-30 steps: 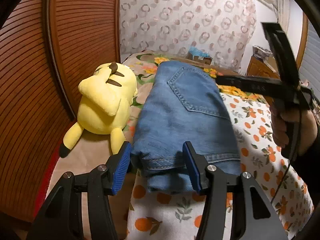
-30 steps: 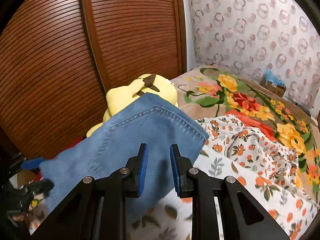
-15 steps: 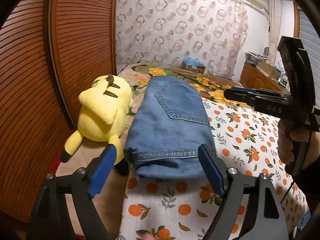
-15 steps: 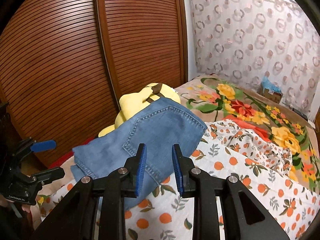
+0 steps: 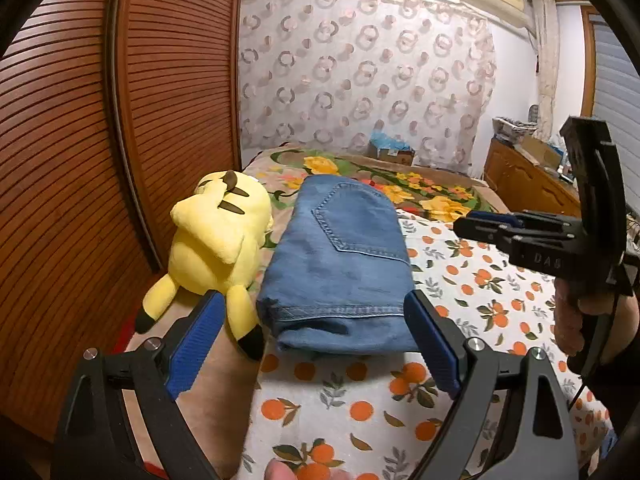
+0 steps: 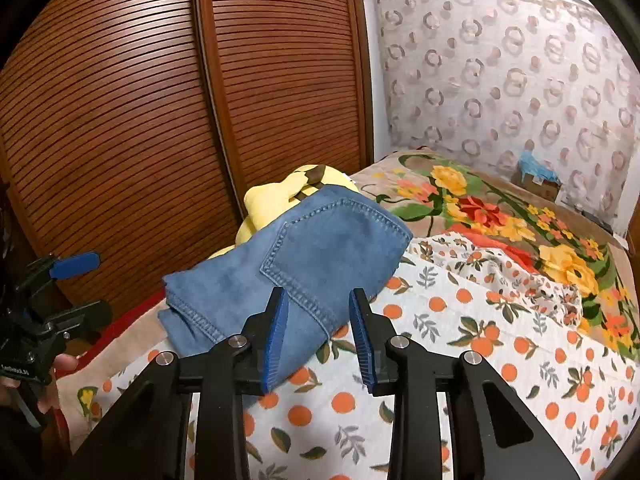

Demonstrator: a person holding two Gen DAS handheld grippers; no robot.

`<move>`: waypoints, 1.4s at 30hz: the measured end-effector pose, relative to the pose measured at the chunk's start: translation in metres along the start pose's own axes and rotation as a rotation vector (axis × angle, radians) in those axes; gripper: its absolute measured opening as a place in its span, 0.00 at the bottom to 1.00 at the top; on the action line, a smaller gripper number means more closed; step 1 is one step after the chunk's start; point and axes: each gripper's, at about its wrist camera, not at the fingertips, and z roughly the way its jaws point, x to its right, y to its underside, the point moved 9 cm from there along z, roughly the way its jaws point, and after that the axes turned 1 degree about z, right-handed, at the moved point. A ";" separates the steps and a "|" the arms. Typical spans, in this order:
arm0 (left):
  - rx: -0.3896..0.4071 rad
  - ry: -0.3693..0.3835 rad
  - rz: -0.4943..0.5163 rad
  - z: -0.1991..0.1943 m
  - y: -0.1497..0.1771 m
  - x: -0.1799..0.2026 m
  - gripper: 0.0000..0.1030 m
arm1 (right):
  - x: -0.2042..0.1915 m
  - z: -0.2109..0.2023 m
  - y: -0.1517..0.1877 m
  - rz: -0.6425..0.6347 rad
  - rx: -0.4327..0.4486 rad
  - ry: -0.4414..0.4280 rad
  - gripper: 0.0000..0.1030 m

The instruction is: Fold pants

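Observation:
The blue denim pants [image 5: 340,256] lie folded into a compact stack on the orange-print sheet, back pocket up; they also show in the right wrist view [image 6: 304,268]. My left gripper [image 5: 312,340] is wide open and empty, just in front of the stack's near edge. My right gripper [image 6: 320,336] is open with a moderate gap and empty, above the sheet by the stack's near corner. The right gripper also shows in the left wrist view [image 5: 480,224], off to the right of the pants.
A yellow plush toy [image 5: 218,240] lies against the pants' left side. Brown slatted wardrobe doors [image 6: 160,100] stand close behind. A floral blanket [image 6: 500,208] covers the far bed, with a cardboard box [image 6: 538,182] at the back. A wooden dresser [image 5: 524,184] stands at right.
My left gripper has let go of the pants' edge, opened wide and pulled back. My right gripper has drawn back off the denim and opened wider. The pants now rest flat.

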 end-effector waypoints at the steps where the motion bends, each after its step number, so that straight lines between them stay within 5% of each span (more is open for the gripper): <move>1: 0.002 0.008 -0.003 -0.002 0.001 0.002 0.88 | -0.001 -0.002 0.001 0.001 0.001 0.002 0.34; 8: 0.018 0.023 -0.004 -0.015 0.003 0.012 0.88 | -0.003 -0.027 0.014 0.020 0.018 0.031 0.43; 19: 0.027 0.035 0.024 -0.034 0.007 0.045 0.88 | -0.008 -0.085 0.037 0.041 0.064 0.099 0.79; 42: 0.016 0.159 0.114 -0.037 0.021 0.167 0.88 | 0.018 -0.230 0.110 0.179 0.129 0.364 0.80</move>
